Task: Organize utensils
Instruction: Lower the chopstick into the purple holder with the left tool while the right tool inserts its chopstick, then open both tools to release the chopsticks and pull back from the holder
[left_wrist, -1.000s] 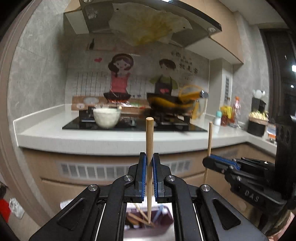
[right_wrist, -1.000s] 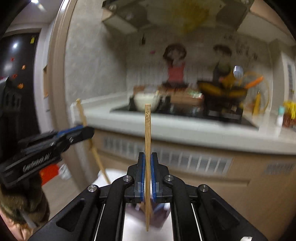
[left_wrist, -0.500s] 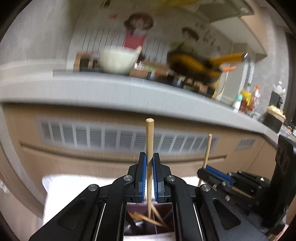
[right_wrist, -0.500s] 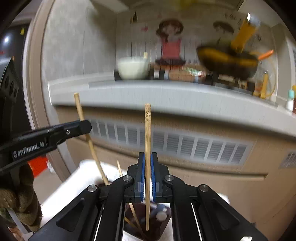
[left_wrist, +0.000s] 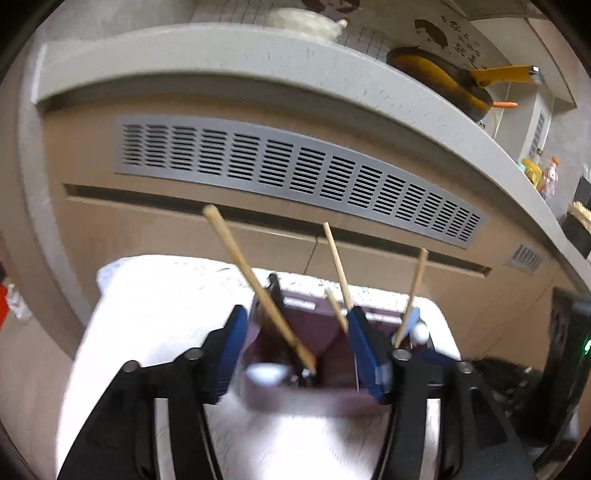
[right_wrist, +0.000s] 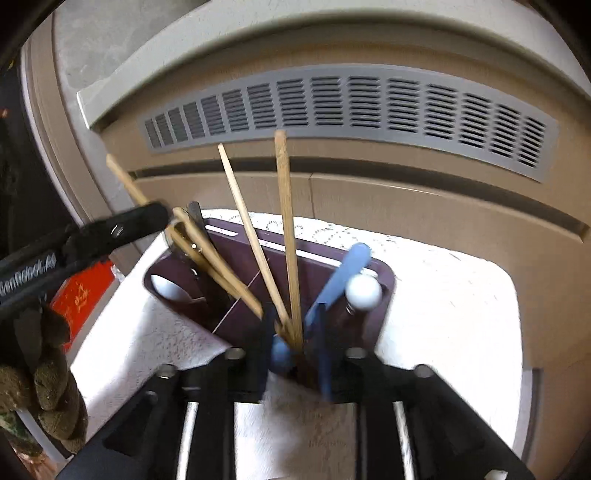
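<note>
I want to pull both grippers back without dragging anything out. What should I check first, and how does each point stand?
1. Jaws of left gripper, which have just been opening, stand wide apart: ok.
2. The left chopstick is free and leans in the holder: ok.
3. Jaws of right gripper, which have just been opening, are clear of the right chopstick: ok.
4. Tip of right chopstick is down in holder: ok.
5. Holder sits steady on towel: cannot tell.

Approx counts: 4 wooden chopsticks (right_wrist: 286, 229), 1 maroon holder (right_wrist: 384, 280), 2 grippers, left (left_wrist: 295, 347) & right (right_wrist: 295, 354).
</note>
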